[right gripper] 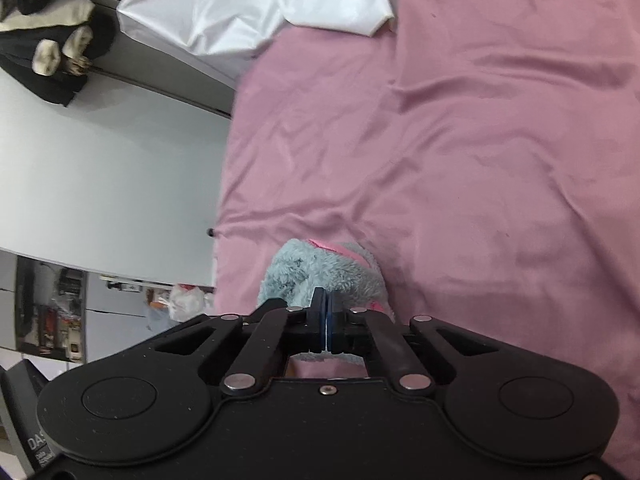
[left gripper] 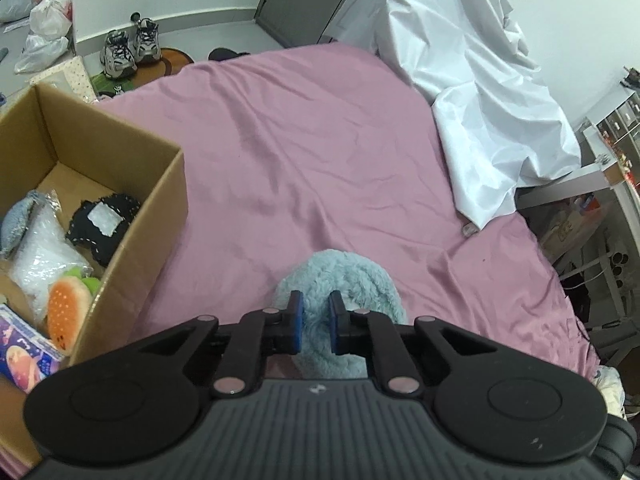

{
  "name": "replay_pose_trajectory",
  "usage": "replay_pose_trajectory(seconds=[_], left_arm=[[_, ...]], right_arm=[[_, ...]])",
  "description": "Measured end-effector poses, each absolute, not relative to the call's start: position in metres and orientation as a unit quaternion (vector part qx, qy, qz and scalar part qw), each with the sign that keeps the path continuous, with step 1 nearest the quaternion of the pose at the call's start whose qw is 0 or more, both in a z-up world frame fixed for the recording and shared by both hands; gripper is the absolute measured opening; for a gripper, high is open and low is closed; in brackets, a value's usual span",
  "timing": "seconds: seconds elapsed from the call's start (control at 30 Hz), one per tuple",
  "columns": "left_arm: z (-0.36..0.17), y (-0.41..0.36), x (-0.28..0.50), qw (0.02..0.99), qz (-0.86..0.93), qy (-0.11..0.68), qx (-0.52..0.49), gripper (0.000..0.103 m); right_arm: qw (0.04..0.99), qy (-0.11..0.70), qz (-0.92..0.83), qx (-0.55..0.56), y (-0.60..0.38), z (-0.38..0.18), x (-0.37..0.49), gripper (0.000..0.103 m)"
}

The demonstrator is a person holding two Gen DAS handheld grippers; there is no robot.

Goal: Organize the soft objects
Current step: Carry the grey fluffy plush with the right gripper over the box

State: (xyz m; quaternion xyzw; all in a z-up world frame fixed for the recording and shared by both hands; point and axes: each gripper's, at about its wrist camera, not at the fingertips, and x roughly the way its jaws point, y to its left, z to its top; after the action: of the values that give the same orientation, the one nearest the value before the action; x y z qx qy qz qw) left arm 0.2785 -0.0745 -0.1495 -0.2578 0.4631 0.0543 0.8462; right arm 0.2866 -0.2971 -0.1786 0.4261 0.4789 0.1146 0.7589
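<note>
A fluffy light-blue soft item (left gripper: 352,276) rests on the pink bed sheet (left gripper: 300,140) just in front of my left gripper (left gripper: 316,310), whose blue pads are shut on its near fold. In the right wrist view, a fluffy light-blue item with pink trim (right gripper: 304,268) lies near the edge of the pink sheet (right gripper: 480,160). My right gripper (right gripper: 325,304) is shut, its pads nearly touching and pinching a thin edge of that item. I cannot tell whether the two views show the same item. Neither gripper appears in the other's view.
An open cardboard box (left gripper: 160,216) stands on the bed at the left. It holds an orange plush (left gripper: 66,308), a black knitted piece (left gripper: 102,224) and a bubble-wrap bag (left gripper: 44,248). A white cloth (left gripper: 480,100) drapes over the bed's far right. Shoes (left gripper: 128,46) sit on the floor beyond.
</note>
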Motion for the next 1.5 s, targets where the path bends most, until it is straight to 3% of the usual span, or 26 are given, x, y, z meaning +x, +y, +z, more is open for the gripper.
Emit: replay_pose_trajectory(seconds=[0.77,1.5], left_arm=[[-0.072,-0.021,0.224,0.884,0.089,0.392,-0.241,0.011],[-0.077,0.054,0.196,0.877,0.114,0.379,-0.273,0.01]], right_arm=[[0.759,0.442,0.238,0.414,-0.249,-0.122,0.263,0.0],[0.765,0.431,0.281,0.387,-0.18,-0.12,0.246,0.0]])
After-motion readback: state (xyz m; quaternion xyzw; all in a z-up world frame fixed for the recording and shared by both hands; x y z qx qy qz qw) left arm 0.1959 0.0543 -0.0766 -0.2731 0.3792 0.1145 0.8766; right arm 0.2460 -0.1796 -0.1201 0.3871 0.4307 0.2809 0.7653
